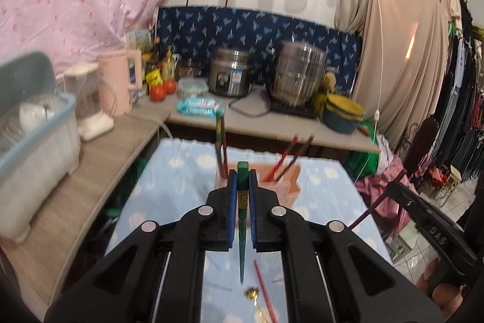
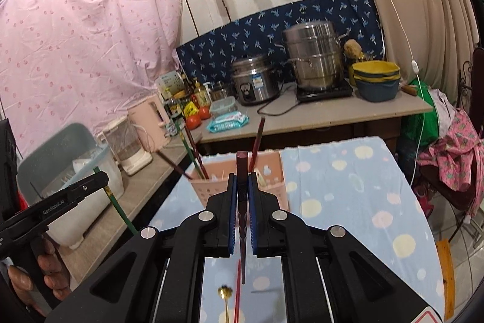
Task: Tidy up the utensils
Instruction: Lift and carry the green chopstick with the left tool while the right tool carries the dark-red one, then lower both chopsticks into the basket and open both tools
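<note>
My left gripper (image 1: 242, 180) is shut on a green chopstick (image 1: 242, 220), held upright above the table just in front of the pink utensil holder (image 1: 289, 186). My right gripper (image 2: 242, 183) is shut on a dark red chopstick (image 2: 242, 171), held upright close to the pink utensil holder (image 2: 272, 171). Several chopsticks stand in the holder (image 1: 222, 141) (image 2: 257, 138). A red chopstick (image 1: 264, 289) (image 2: 237, 292) and a gold spoon (image 1: 252, 294) (image 2: 225, 292) lie on the blue cloth below the grippers. The right gripper shows at the right edge of the left wrist view (image 1: 402, 189). The left gripper shows at the left of the right wrist view (image 2: 99, 180).
The table has a light blue dotted cloth (image 2: 348, 196). A counter behind holds a rice cooker (image 2: 254, 80), a steel pot (image 2: 314, 56), stacked bowls (image 2: 375, 80), wet wipes (image 2: 227, 120), tomatoes, kettles (image 2: 148, 117) and a dish bin (image 1: 33, 141). Clothes hang at right.
</note>
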A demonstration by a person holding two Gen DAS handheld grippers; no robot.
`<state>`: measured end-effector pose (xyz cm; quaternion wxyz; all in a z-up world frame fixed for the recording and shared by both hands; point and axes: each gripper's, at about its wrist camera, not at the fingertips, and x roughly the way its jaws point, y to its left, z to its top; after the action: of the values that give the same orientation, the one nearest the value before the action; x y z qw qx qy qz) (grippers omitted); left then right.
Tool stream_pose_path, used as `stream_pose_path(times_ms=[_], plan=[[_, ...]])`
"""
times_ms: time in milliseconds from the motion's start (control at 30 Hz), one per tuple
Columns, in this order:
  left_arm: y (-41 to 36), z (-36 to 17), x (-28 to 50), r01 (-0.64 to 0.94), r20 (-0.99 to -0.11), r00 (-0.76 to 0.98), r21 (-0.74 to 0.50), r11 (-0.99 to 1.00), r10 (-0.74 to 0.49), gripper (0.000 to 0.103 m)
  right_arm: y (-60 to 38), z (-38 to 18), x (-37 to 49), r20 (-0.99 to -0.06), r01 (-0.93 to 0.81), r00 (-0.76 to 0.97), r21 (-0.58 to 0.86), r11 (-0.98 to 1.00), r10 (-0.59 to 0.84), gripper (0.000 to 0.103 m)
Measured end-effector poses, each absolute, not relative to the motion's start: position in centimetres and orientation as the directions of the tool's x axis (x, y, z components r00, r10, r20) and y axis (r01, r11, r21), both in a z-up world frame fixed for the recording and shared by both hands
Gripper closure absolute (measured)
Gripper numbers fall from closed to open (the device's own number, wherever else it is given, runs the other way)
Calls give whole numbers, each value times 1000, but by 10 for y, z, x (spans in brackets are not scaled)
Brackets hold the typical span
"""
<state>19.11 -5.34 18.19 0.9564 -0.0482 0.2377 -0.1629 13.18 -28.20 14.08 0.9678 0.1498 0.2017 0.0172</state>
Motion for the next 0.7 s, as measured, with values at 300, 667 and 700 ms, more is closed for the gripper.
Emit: stream_pose_path(times_ms=[300,667,700], plan=[[-66,227,229,284,-339,883,-166,944,-325,96,-289,187,180,-280,-8,954,335,942,107,96],[-79,248,280,275,-266,912,-164,947,-311,96,-299,206,250,-237,3,967,368,930,91,96],[-79,245,284,270,-269,913,-166,948,-307,96,-299,204,255,-241,6,966,370,929,90,96]])
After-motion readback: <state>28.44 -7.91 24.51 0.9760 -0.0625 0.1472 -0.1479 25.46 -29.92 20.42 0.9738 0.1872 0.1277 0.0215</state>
